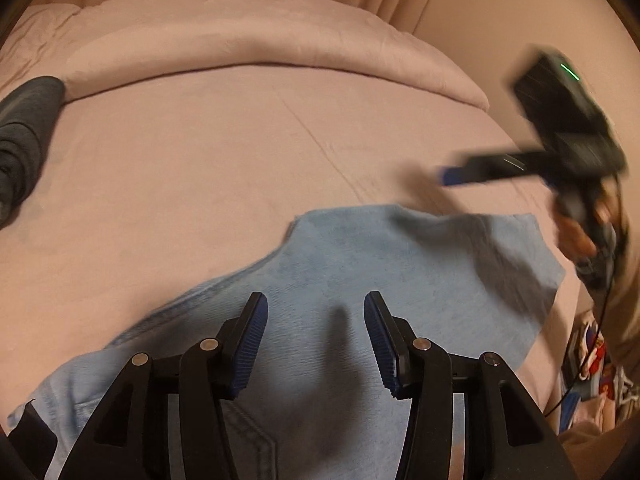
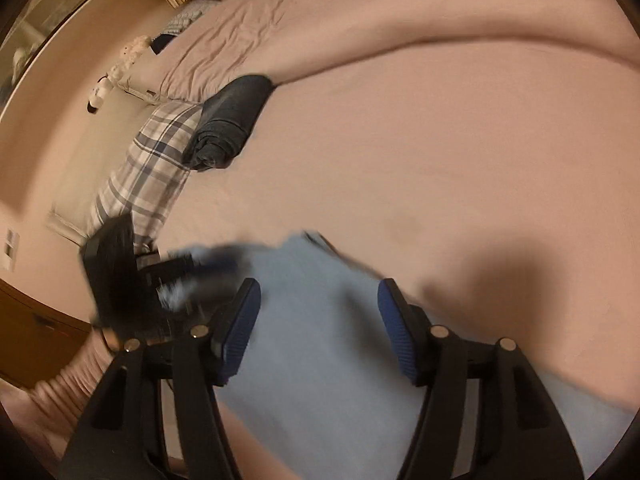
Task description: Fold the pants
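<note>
Light blue denim pants (image 1: 360,264) lie flat on the pink bed sheet (image 1: 200,160), a back pocket showing near the bottom. My left gripper (image 1: 316,304) hovers open and empty just above them. My right gripper (image 2: 318,288) is open and empty over the pants (image 2: 320,340). In the left wrist view the right gripper (image 1: 444,174) appears blurred at the right, above the pants' far edge. In the right wrist view the left gripper (image 2: 188,276) is a blur at the pants' left edge.
A rolled dark garment (image 2: 228,128) lies on the bed's far side beside a plaid pillow (image 2: 148,168). A folded pink duvet (image 1: 248,48) runs along the back. Clutter lies on the floor at the right (image 1: 596,360).
</note>
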{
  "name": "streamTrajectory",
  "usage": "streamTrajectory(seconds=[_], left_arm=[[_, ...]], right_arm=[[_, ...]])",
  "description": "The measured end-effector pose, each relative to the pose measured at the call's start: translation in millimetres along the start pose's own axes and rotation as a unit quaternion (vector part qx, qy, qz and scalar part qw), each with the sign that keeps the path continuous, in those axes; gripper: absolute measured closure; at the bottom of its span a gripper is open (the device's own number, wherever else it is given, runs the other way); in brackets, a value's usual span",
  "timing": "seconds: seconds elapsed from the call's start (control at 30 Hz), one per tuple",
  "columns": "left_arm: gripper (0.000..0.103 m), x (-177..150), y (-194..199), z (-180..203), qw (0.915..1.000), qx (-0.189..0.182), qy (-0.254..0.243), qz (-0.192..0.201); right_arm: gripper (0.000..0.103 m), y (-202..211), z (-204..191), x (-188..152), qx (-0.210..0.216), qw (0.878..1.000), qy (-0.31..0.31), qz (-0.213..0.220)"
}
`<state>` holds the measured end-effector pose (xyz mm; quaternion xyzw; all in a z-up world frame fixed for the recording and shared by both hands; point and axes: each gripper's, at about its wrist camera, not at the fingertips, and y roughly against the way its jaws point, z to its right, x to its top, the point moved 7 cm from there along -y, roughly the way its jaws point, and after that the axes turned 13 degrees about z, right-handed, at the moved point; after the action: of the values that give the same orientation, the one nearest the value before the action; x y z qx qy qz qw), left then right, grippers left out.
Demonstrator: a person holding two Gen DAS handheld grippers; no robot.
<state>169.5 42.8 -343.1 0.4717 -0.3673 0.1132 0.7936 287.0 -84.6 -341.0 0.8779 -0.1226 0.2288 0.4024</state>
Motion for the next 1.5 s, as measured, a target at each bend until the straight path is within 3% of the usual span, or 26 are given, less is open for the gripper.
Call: streamTrajectory(seconds=[0.17, 0.3, 0.37, 0.43, 0.63, 0.83, 0.9, 0.97, 1.03, 1.23, 1.3, 1.37, 1.5], left_arm=[[0.054, -4.5, -5.1, 12.6, 0.9997, -0.016, -0.017, -0.006], [0.054, -20.0, -10.4, 20.8, 0.9987, -0.023, -0.031, -0.033], [0.054, -32.0, -13.5, 21.5, 0.9979, -0.015, -0.045, -0.043], [0.054, -38.7, -11.3, 22.2, 0.9979, -0.015, -0.050, -0.038], [0.054, -38.8, -6.3, 18.1, 0.9991, -0.022, -0.026, -0.027], [0.054, -35.6, -5.9, 21.0, 0.9989, -0.021, -0.032, -0.027], [0.054, -34.1, -3.5, 17.7, 0.9988, -0.022, -0.034, -0.027], [0.054, -33.5, -3.3, 17.9, 0.9988, -0.021, -0.035, -0.027], [0.054, -34.5, -5.0, 20.3, 0.9988, -0.022, -0.035, -0.028], [0.054, -35.7, -7.1, 21.1, 0.9987, -0.022, -0.033, -0.031], [0.054, -34.5, -6.9, 20.2, 0.9989, -0.021, -0.028, -0.032], [0.054, -33.5, -6.6, 19.5, 0.9989, -0.021, -0.025, -0.032], [0.054, -27.2, -2.4, 17.0, 0.9992, -0.017, -0.015, -0.033]], right_arm=[[0.041, -63.6, -36.0, -12.6, 0.042, 0.994, -0.047, -0.090], [0.044, -59.4, -68.5, -40.8, 0.109, 0.984, -0.068, -0.124], [0.046, -59.5, -70.5, -60.8, 0.093, 0.984, -0.038, -0.149], [0.046, -58.8, -66.2, -75.3, 0.091, 0.981, -0.062, -0.162], [0.047, -55.6, -52.0, -68.3, 0.117, 0.972, -0.166, -0.118], [0.047, -83.8, -68.0, -41.8, 0.095, 0.975, -0.169, -0.107], [0.063, -92.6, -74.6, -43.7, 0.091, 0.973, -0.168, -0.129], [0.070, -90.6, -70.2, -48.1, 0.086, 0.972, -0.155, -0.151], [0.089, -90.3, -66.4, -47.3, 0.065, 0.977, -0.131, -0.152], [0.101, -97.7, -51.1, -15.4, 0.036, 0.987, -0.118, -0.107], [0.098, -105.0, -47.3, -8.5, 0.041, 0.986, -0.128, -0.102], [0.096, -102.8, -55.5, -3.7, 0.036, 0.990, -0.098, -0.092], [0.090, -68.0, -76.5, -1.8, 0.064, 0.993, -0.077, -0.062]])
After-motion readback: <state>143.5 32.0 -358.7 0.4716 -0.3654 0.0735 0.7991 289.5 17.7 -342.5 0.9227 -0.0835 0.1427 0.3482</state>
